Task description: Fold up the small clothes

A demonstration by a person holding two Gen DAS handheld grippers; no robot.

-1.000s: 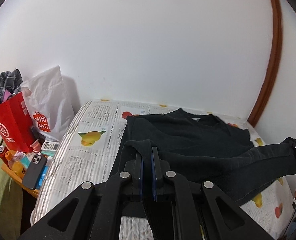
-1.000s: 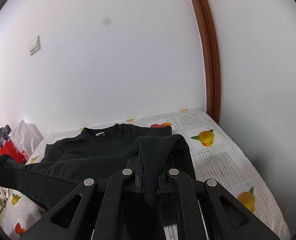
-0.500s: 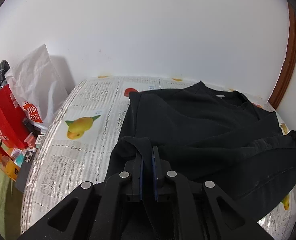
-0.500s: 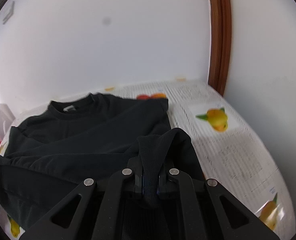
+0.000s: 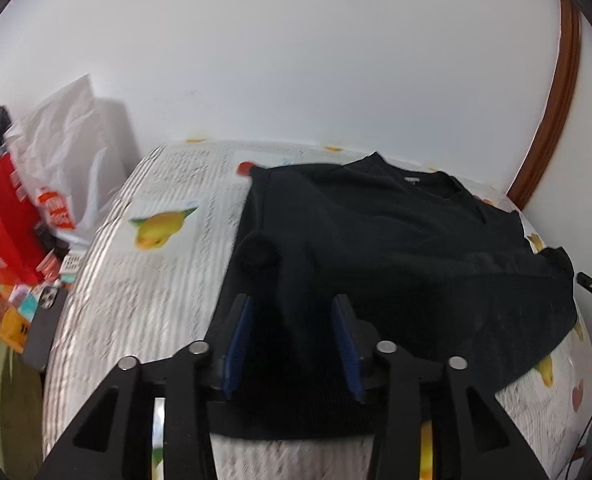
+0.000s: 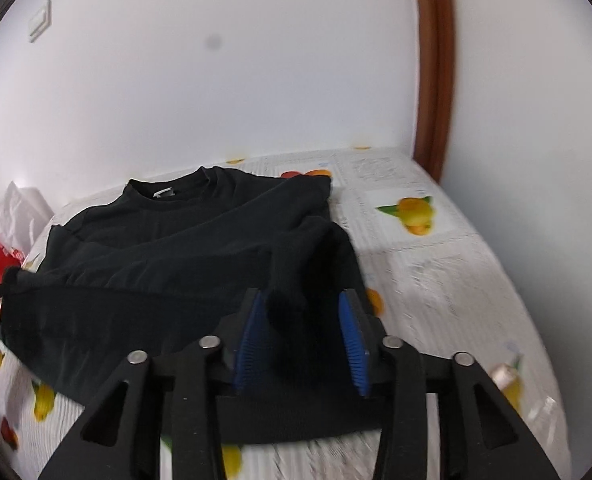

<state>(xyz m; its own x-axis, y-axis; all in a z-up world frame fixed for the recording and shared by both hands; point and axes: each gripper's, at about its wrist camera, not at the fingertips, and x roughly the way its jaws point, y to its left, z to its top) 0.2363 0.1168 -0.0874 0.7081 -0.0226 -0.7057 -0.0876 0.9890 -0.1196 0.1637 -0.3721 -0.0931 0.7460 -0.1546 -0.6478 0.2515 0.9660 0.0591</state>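
A black sweatshirt (image 5: 395, 248) lies on the bed (image 5: 144, 280), its neckline toward the white wall (image 5: 296, 60) and its lower part doubled up over the body, so the folded edge runs across the near side of the garment. The left gripper (image 5: 292, 340) hangs just above the near left part of the cloth with its blue-padded fingers (image 5: 238, 340) spread apart and nothing pinched between them; a bunched bit of fabric sits just ahead of it. The right gripper (image 6: 301, 336) is likewise spread wide over the near right part of the sweatshirt (image 6: 184, 256), its blue pads (image 6: 353, 344) apart, with dark cloth lying under the gap. The bedsheet (image 6: 435, 280) is white with printed text and fruit pictures. In the left wrist view, a white plastic bag (image 5: 68, 160) and a red paper bag (image 5: 4, 224) stand at the far left beside the bed, with a phone (image 5: 42, 324) and small clutter near them. A brown door frame (image 6: 433, 64) rises at the far corner.
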